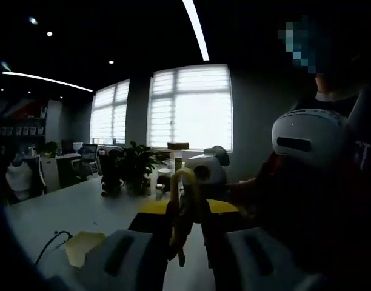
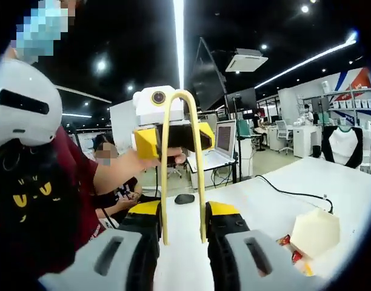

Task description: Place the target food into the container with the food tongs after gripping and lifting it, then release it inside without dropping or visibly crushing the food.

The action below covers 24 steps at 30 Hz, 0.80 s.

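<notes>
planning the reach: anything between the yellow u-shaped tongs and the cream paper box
Nothing visible: only bare white table lies between the yellow u-shaped tongs in the right gripper and the cream paper box.

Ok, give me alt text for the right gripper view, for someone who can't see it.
The right hand-held gripper holds yellow food tongs upright between its jaws, above a white table. Beyond the tongs, the left hand-held gripper faces the camera, held by a person in red; a pale container sits at right.
</notes>
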Available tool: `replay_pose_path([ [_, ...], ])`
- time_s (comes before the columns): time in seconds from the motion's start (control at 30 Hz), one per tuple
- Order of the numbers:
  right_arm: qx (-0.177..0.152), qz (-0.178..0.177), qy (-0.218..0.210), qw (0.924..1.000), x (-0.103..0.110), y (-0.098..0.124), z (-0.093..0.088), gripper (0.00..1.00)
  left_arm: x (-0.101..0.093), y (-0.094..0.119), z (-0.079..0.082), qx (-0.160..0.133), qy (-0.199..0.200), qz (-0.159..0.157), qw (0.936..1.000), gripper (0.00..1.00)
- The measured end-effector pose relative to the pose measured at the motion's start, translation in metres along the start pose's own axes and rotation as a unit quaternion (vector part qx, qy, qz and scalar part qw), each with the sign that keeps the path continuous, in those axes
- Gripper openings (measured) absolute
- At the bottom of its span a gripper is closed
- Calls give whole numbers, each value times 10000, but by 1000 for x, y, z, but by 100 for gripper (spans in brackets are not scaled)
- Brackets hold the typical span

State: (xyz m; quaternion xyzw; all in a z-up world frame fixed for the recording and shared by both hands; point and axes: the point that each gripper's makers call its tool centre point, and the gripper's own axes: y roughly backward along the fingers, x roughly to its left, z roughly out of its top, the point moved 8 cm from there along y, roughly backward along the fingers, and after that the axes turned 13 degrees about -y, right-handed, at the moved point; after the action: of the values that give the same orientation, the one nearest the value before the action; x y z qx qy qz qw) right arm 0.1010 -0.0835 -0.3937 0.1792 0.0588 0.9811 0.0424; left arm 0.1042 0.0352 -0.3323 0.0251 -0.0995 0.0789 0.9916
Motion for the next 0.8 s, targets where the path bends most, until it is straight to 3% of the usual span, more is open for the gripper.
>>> replay_pose_path([
  [0.33, 39, -118, -55, 9999, -9, 2, -10, 18, 3, -6, -10, 139, -20, -115, 9998, 21],
  [0.43, -46, -216, -114, 9997, -13, 3, -13, 18, 7, -5, -12, 90, -72, 124, 9999, 22],
  [0.5, -196, -577, -161, 9980, -21, 5, -17, 19, 12, 1, -11, 101, 11, 517, 9986, 26],
  [0.6, -611, -1561, -250, 9855, -47, 13, -27, 18, 15, 13, -11, 157, -69, 954, 9953, 39],
  [0.67, -837, -2559, -103, 9630, -68, 26, -34, 18, 18, 29, -20, 538, -207, 1361, 9890, 40],
  [0.7, -891, -2687, -96, 9591, -71, 28, -35, 18, 17, 32, -23, 600, -218, 1418, 9878, 40],
  [0.77, -1381, -2872, -409, 9470, -78, 40, -36, 18, 16, 43, -32, 707, -155, 1666, 9834, 40],
  [0.8, -1448, -2900, -446, 9449, -79, 42, -36, 18, 15, 47, -36, 690, -83, 1728, 9825, 40],
])
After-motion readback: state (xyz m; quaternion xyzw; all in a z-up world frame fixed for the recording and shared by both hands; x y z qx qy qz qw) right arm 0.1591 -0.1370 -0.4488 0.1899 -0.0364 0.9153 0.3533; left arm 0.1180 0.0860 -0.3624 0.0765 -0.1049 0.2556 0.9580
